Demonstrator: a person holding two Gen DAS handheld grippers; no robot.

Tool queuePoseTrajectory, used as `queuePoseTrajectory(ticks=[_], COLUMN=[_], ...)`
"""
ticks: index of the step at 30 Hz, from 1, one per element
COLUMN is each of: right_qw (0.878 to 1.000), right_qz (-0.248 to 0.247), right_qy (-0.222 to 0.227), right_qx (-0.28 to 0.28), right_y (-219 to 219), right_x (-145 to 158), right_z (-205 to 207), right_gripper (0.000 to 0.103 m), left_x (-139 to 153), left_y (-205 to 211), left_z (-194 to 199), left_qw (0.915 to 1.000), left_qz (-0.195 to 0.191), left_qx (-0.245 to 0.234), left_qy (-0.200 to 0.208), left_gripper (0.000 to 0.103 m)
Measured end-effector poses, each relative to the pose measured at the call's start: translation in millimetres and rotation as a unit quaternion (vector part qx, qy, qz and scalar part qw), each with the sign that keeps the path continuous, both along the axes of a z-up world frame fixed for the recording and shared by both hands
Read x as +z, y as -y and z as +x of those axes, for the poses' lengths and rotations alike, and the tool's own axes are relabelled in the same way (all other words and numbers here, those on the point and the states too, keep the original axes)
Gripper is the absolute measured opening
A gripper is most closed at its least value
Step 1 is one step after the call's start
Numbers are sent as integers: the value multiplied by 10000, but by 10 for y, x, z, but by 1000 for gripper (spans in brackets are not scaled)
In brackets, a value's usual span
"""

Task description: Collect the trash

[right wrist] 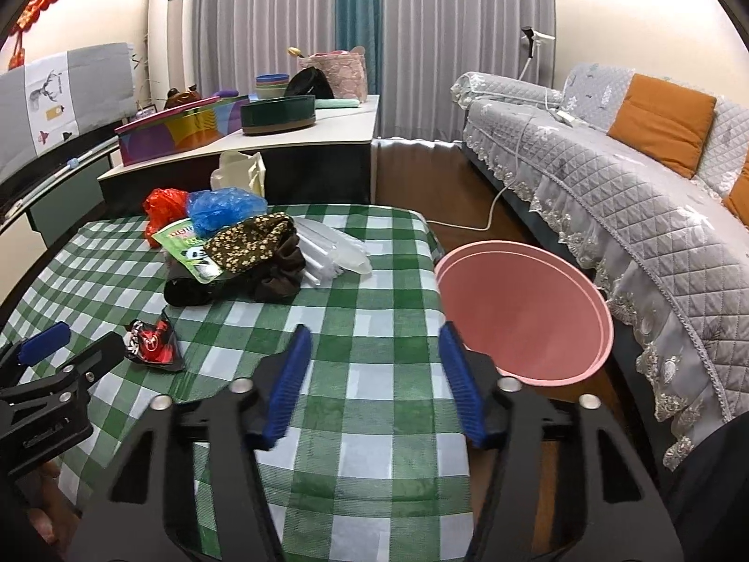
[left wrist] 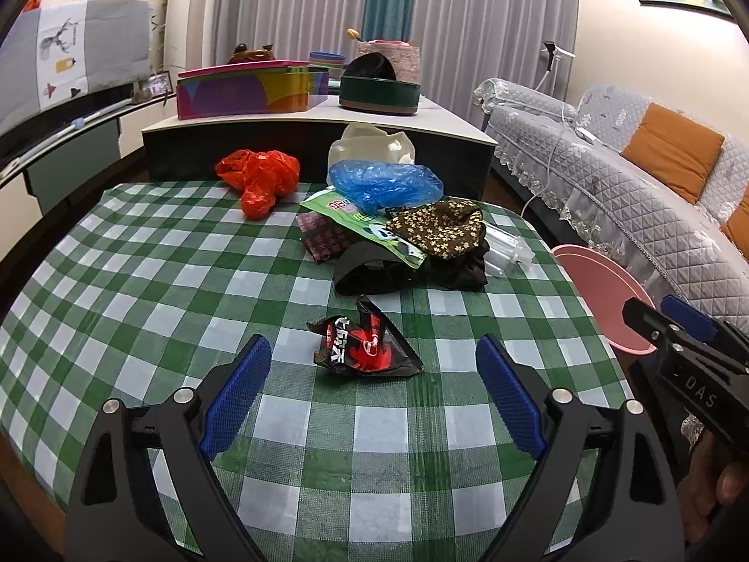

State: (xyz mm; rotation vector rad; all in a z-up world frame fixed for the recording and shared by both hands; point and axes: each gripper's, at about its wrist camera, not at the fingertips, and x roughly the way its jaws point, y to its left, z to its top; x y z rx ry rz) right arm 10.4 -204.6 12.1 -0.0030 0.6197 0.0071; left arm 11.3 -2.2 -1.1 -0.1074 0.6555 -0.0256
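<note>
Checked tablecloth [left wrist: 140, 281] bears a crumpled black-red wrapper [left wrist: 365, 346]; both tools gape, grasping nothing.

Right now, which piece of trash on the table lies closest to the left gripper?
The black-and-red snack wrapper, alone on the checked cloth just ahead of the open left gripper. The other trash lies farther back.

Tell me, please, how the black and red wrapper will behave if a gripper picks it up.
The wrapper looks like thin crumpled foil, so probably very light and floppy. Its glossy surface may slip between pads. One peak stands up, probably the easiest place to pinch; a push would likely slide it over the cloth.
</note>
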Motion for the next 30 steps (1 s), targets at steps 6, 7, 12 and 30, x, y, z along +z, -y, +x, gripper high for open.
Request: queuePoseTrajectory(ticks=[6, 7, 12, 30], right_qw=[9992, 9992, 9985, 9750], right_qz=[256, 250, 419, 1197], right_qy=[-170, -172, -149, -731], right_qx=[258, 273, 319, 1723], right_y=[14, 16, 47, -514], right_x=[-59, -63, -45, -321], right_z=[191, 247, 582, 1601], right_gripper=[36, 36, 33, 36], left_x=[-73, -92, -173, -416], left_y=[-58, -59, -61, -203], left_z=[101, 135, 211, 571], left_qw=[9998, 9996, 9992, 9952], left_qz=[-93, -87, -8, -296], left_qx=[126, 155, 258, 478], left_qy=[-158, -202, -312, -804], left_gripper=[72, 71, 64, 55])
